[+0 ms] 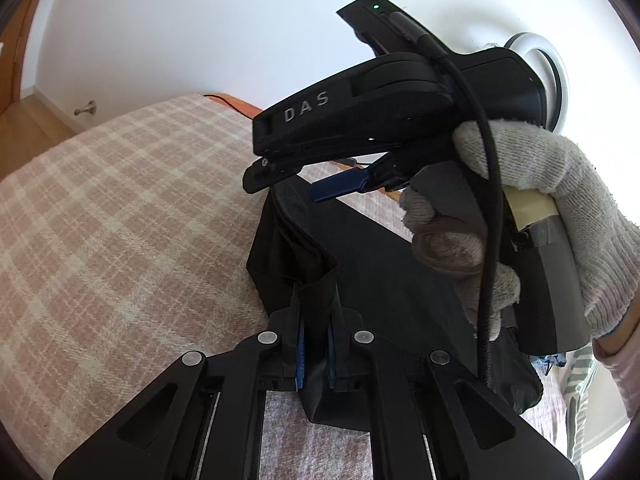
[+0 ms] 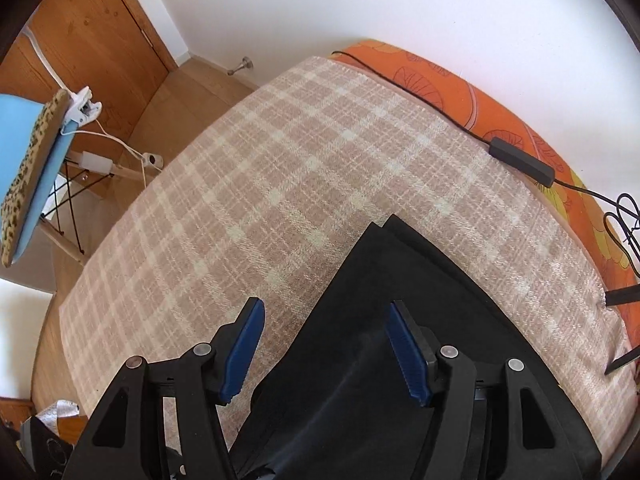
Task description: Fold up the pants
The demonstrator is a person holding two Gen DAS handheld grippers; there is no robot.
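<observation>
The black pants (image 1: pixel 372 276) lie on a pink plaid blanket (image 1: pixel 120 216). My left gripper (image 1: pixel 316 356) is shut on a raised fold of the pants fabric at its near edge. My right gripper (image 1: pixel 340 188) shows in the left wrist view, held by a gloved hand just above the far part of the pants. In the right wrist view the pants (image 2: pixel 400 320) lie flat, folded with a pointed far corner, and my right gripper (image 2: pixel 326 348) is open above their left edge, holding nothing.
The blanket (image 2: pixel 280 168) covers a bed with an orange flowered sheet (image 2: pixel 460 80) at the far side, where a black cable and adapter (image 2: pixel 522 160) lie. A blue chair (image 2: pixel 36 160) and a wooden door (image 2: pixel 80 20) stand at the left.
</observation>
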